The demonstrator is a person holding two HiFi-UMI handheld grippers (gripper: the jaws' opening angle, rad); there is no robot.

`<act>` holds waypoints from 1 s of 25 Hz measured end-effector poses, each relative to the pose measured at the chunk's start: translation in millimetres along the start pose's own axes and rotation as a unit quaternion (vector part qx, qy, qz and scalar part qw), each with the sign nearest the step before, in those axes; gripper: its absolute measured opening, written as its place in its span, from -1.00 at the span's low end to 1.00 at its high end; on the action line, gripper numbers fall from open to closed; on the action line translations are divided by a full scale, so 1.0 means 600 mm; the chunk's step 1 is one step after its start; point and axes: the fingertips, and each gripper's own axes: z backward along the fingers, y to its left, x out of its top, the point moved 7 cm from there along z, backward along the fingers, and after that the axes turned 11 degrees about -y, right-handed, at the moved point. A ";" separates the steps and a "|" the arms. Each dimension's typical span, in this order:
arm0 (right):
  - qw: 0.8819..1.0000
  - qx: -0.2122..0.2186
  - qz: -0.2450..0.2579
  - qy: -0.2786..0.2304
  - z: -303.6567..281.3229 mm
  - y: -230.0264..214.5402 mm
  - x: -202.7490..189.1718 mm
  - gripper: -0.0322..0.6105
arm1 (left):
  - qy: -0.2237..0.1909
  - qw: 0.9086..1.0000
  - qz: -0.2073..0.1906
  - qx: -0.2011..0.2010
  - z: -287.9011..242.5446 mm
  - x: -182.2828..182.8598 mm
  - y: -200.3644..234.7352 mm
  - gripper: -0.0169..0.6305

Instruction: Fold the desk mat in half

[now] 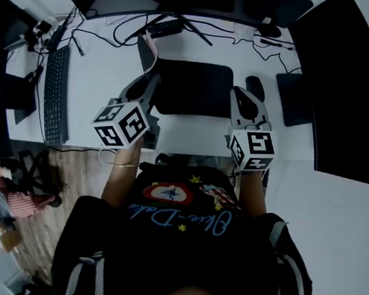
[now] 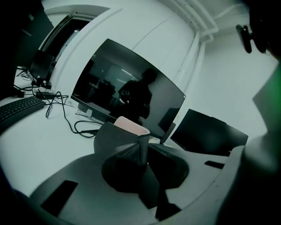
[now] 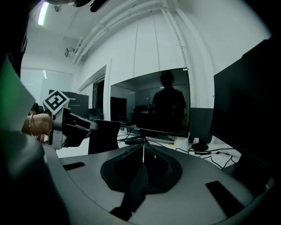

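The dark desk mat (image 1: 196, 89) lies in the middle of the white desk (image 1: 101, 71). Its near left corner (image 1: 148, 48) is raised and shows a pinkish underside. My left gripper (image 1: 153, 77) is shut on that corner. In the left gripper view the mat's edge (image 2: 131, 126) stands upright, pinched between the jaws of the left gripper (image 2: 142, 151). My right gripper (image 1: 236, 91) hovers at the mat's right edge. In the right gripper view the right gripper (image 3: 143, 151) is shut with nothing between its jaws. That view also shows the lifted mat (image 3: 103, 136) hanging off the left gripper (image 3: 66, 127).
A keyboard (image 1: 54, 95) lies at the desk's left, cables (image 1: 118, 30) run along the back, and a monitor (image 2: 127, 94) stands behind the mat. A mouse (image 1: 255, 87) and a black pad (image 1: 293, 99) sit right of the mat. A tall black panel (image 1: 352, 88) borders the right side.
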 end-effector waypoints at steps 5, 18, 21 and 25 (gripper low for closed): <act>1.000 0.016 -0.012 -0.014 0.017 -0.039 0.007 -0.89 | 0.009 1.000 -0.007 -0.014 -0.033 -0.029 -0.061 -0.80; 0.998 0.055 -0.026 -0.009 0.048 -0.110 -0.002 -0.89 | 0.061 0.997 -0.001 -0.040 -0.113 -0.135 -0.174 -0.80; 0.998 0.061 -0.027 -0.008 0.046 -0.121 -0.005 -0.89 | 0.079 0.996 -0.025 -0.045 -0.119 -0.165 -0.193 -0.80; 0.997 0.069 -0.024 -0.006 0.043 -0.130 -0.007 -0.89 | 0.105 0.991 -0.056 -0.054 -0.124 -0.202 -0.207 -0.80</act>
